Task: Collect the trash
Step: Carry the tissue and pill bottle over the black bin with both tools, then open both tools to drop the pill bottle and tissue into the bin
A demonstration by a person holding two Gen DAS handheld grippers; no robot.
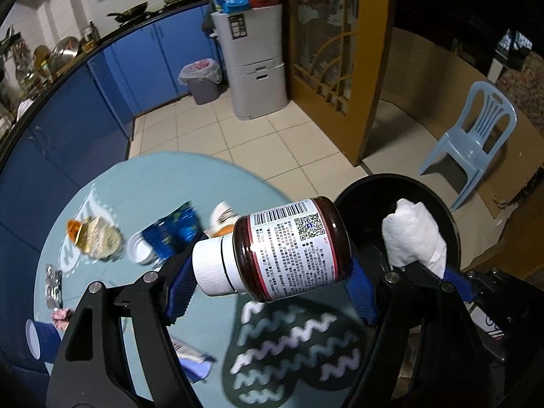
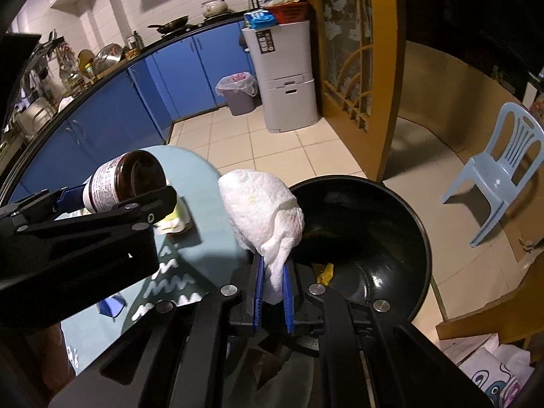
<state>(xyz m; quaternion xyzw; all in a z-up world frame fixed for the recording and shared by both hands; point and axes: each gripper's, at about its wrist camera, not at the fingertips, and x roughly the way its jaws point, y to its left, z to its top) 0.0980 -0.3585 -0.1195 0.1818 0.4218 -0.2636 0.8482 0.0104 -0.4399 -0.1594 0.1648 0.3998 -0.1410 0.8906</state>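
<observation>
My left gripper (image 1: pixel 272 282) is shut on a brown pill bottle (image 1: pixel 289 248) with a white cap and a printed label, held sideways above the round pale-blue table (image 1: pixel 142 187). From the right wrist view that bottle (image 2: pixel 125 180) hangs at the left in the left gripper (image 2: pixel 112 204). My right gripper (image 2: pixel 272 292) is shut on a crumpled white paper towel (image 2: pixel 261 207), which sticks up over the near rim of a black round bin (image 2: pixel 391 231). The same towel (image 1: pixel 414 234) shows in the left wrist view against the bin (image 1: pixel 367 193).
Several pieces of litter lie on the table: a clear wrapper (image 1: pixel 98 238), a blue crushed can (image 1: pixel 170 234), foil (image 1: pixel 54 285), a blue cup (image 1: pixel 40 340). A dark zigzag mat (image 1: pixel 295 350) lies near me. A lined grey bin (image 2: pixel 238 95), a grey cabinet (image 2: pixel 285 85) and a blue chair (image 2: pixel 499 166) stand on the tiled floor.
</observation>
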